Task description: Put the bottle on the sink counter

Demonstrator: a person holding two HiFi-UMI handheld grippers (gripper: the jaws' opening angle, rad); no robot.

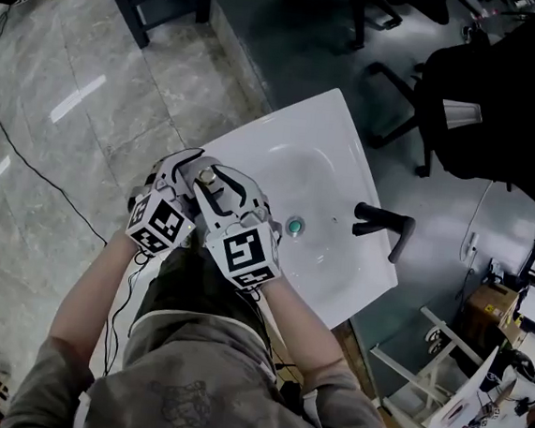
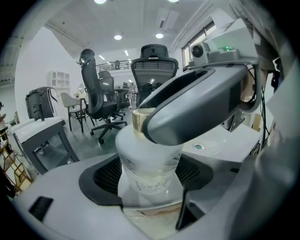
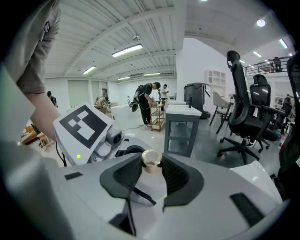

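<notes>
A grey stone-patterned floor (image 1: 118, 100) surrounds a white sink counter (image 1: 338, 112) set at an angle in an open workshop; the person stands at its near-left corner with both tools brought together over that edge.

On the left, the left gripper (image 2: 149, 180) has its ribbed pads closed against the wide lower body of the bottle (image 2: 147, 154), the jaws standing well apart only because the body is broad. The bottle is upright between the two tools, at the near-left part of the counter and just short of the basin; it is squat, with frosted white sides, faint dark line drawings on them and a gold cap (image 1: 207, 176). Whether its base already rests on the counter I cannot tell, since the jaws hide it. On the right, the right gripper (image 3: 151, 164) pinches that cap between its tips, open only as far as the cap is wide.

Further right lie the green drain (image 1: 295, 226) and then the black tap (image 1: 385, 220), both well apart from the bottle.

This looks to me like the setting-down step, nearly finished; the next move would call for making sure the base sits flat, then easing one pair of jaws off before the other so the bottle does not tip
</notes>
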